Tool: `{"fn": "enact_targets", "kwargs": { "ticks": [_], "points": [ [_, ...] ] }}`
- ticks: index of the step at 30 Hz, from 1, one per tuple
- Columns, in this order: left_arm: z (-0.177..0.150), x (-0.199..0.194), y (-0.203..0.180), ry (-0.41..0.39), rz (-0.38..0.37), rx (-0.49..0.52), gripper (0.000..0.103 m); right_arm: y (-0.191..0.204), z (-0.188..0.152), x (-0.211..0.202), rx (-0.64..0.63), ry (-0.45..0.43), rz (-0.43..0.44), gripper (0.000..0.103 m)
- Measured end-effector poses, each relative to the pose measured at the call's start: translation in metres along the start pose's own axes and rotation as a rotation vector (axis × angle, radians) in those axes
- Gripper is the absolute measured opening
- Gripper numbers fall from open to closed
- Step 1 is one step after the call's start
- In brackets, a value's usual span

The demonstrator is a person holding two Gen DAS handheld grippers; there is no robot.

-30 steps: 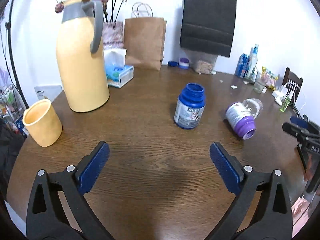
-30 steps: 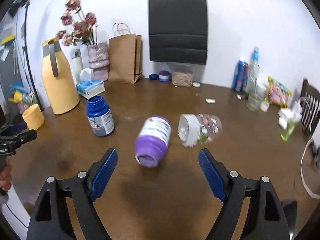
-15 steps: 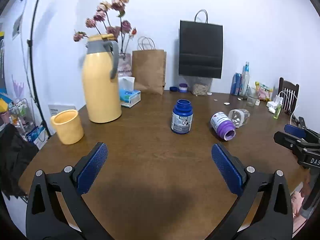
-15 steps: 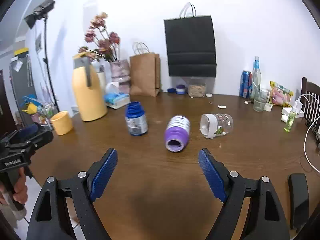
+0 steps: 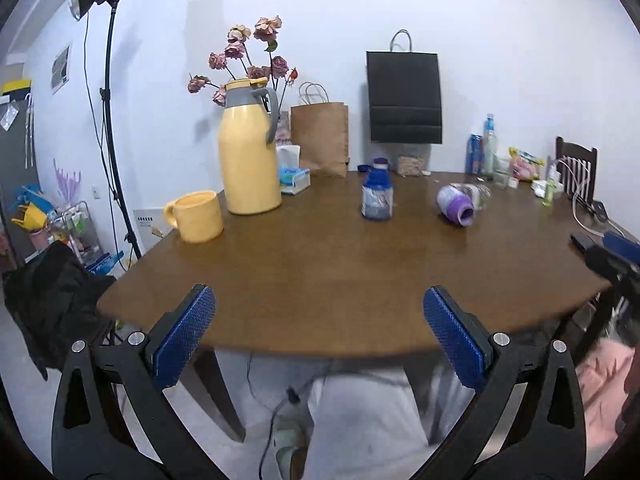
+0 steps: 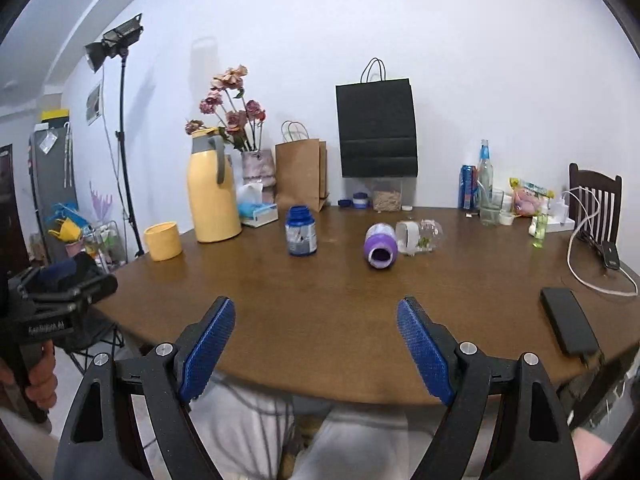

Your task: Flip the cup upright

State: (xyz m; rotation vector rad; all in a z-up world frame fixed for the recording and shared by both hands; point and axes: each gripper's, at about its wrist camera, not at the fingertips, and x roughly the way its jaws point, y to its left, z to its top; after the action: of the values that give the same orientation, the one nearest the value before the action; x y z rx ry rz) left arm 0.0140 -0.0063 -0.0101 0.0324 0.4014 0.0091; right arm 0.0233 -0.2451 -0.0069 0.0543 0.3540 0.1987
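A yellow cup (image 5: 197, 216) stands upright, mouth up, at the left edge of the brown table (image 5: 320, 280); it also shows in the right wrist view (image 6: 163, 241). My left gripper (image 5: 318, 336) is open and empty, held back over the table's near edge. My right gripper (image 6: 316, 344) is open and empty, also back at the near edge. Both are far from the cup. The left gripper's body (image 6: 52, 300) shows at the left of the right wrist view.
A yellow thermos (image 5: 249, 152), a blue bottle (image 5: 377, 197), a purple bottle (image 5: 456, 204) on its side and a clear jar (image 6: 420, 236) on its side are on the table. Paper bags, flowers and bottles stand at the back. A black phone (image 6: 568, 326) lies at the right.
Both grippers have pulled back and up from over the table to its near edge. The objects look smaller and farther. Nothing on the table has moved.
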Motion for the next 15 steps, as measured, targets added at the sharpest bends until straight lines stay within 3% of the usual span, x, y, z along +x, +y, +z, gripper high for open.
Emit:
{"fn": "enact_targets", "kwargs": {
  "ticks": [7,15],
  "points": [
    [-0.005,-0.012,-0.014,-0.065,-0.060,0.050,0.103,0.015,-0.003,-0.004,-0.059,-0.010,0.001,0.087],
    [-0.005,-0.013,-0.004,-0.071,-0.047,-0.010,0.103,0.020,-0.007,-0.002,-0.078,0.000,0.024,0.087]
  ]
}}
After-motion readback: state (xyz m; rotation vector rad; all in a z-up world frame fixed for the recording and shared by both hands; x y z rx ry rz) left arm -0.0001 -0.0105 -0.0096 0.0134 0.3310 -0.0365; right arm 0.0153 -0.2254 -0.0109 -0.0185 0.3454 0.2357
